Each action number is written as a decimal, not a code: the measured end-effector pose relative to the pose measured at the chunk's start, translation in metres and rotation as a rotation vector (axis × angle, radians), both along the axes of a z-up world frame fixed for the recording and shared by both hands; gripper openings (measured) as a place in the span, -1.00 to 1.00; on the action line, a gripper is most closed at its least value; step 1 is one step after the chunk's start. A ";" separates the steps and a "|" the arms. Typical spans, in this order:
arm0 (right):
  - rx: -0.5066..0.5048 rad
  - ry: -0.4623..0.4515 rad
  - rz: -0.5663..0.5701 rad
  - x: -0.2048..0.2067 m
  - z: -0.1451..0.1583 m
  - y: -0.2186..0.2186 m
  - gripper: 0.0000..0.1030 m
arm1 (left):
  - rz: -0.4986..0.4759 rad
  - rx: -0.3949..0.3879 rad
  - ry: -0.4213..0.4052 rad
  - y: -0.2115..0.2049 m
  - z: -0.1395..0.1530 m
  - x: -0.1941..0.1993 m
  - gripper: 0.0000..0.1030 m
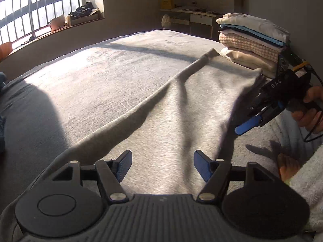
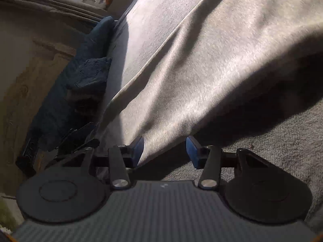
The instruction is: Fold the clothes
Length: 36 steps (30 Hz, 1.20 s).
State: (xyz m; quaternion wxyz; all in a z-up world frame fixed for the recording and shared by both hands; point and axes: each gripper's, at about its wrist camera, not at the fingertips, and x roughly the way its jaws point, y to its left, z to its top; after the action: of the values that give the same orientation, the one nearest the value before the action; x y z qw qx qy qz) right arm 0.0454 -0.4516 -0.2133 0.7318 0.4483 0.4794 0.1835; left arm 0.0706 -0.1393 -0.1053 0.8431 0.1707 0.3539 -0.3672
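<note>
Grippers: two, left (image 1: 162, 165) and right (image 2: 165, 148), both spread wide, gripping nothing; one fuzzy grey garment (image 1: 181, 100); one folded stack (image 1: 252, 42).

Sunlight enters through a barred window (image 1: 30, 14) at far left and crosses the grey bed (image 1: 113, 76). A cluttered sill (image 1: 80, 18) runs beneath it. A white desk (image 1: 193, 20) stands against the far wall (image 1: 131, 0).
</note>
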 end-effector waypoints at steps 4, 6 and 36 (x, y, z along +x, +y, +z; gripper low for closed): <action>0.130 0.115 -0.061 0.003 -0.030 0.009 0.00 | -0.079 0.069 0.053 -0.028 -0.026 -0.031 0.33; 0.139 0.127 -0.068 0.004 -0.034 0.016 0.08 | -0.098 0.101 0.053 -0.034 -0.035 -0.041 0.33; 0.287 0.132 -0.173 0.003 -0.064 0.034 -0.74 | -0.073 0.206 -0.049 -0.057 -0.046 -0.057 0.08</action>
State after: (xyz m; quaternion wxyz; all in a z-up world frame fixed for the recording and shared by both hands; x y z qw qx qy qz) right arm 0.0482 -0.4178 -0.2774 0.6401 0.5988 0.4551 0.1567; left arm 0.0132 -0.1968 -0.1508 0.8155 0.2783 0.3625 -0.3552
